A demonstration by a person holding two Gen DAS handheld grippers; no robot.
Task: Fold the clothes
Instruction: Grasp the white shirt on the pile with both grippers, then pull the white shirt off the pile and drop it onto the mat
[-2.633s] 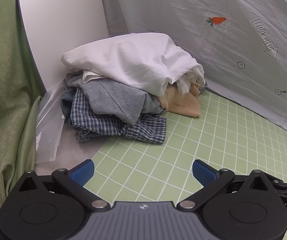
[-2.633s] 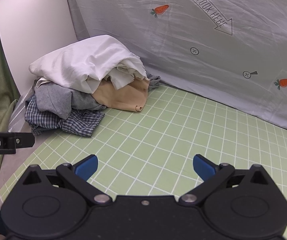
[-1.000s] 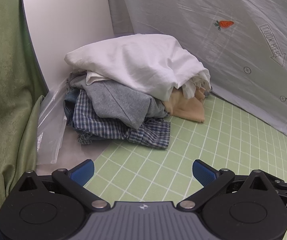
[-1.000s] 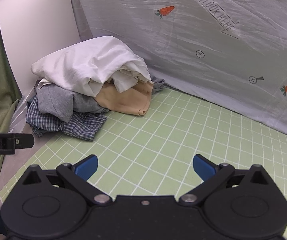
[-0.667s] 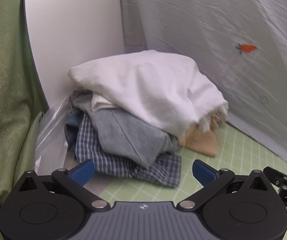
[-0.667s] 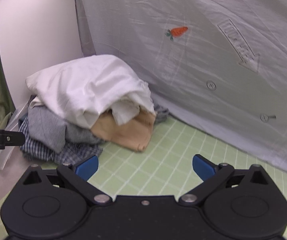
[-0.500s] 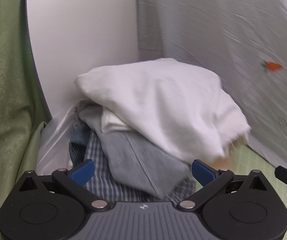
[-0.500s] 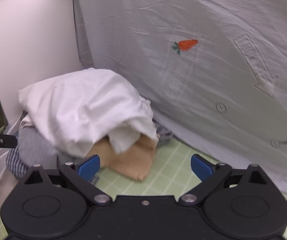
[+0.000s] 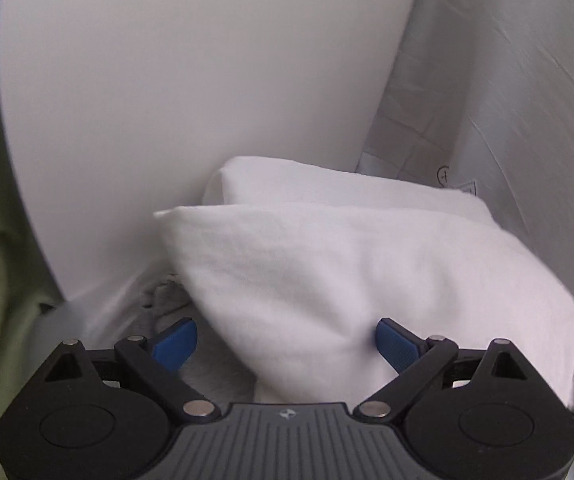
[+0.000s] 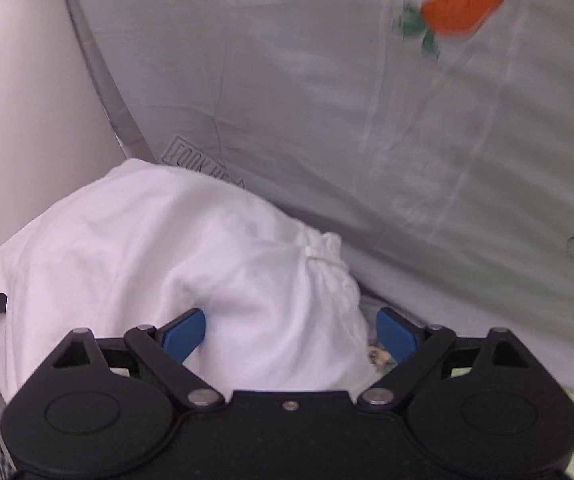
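The white garment (image 9: 367, 264) is lying on top of a heap of clothes in the corner where the white panel (image 9: 167, 80) and the grey carrot-print sheet (image 10: 367, 120) are meeting. The left gripper (image 9: 285, 340) is spreading wide around its near fold, and the right gripper (image 10: 293, 330) is also gaping, straddling the bunched end. Neither is pinching cloth yet. The fabric is looking soft, light and limp, likely sagging and dragging lower pieces along. Pinching only the top layer at 2 separated edges is seeming wisest.
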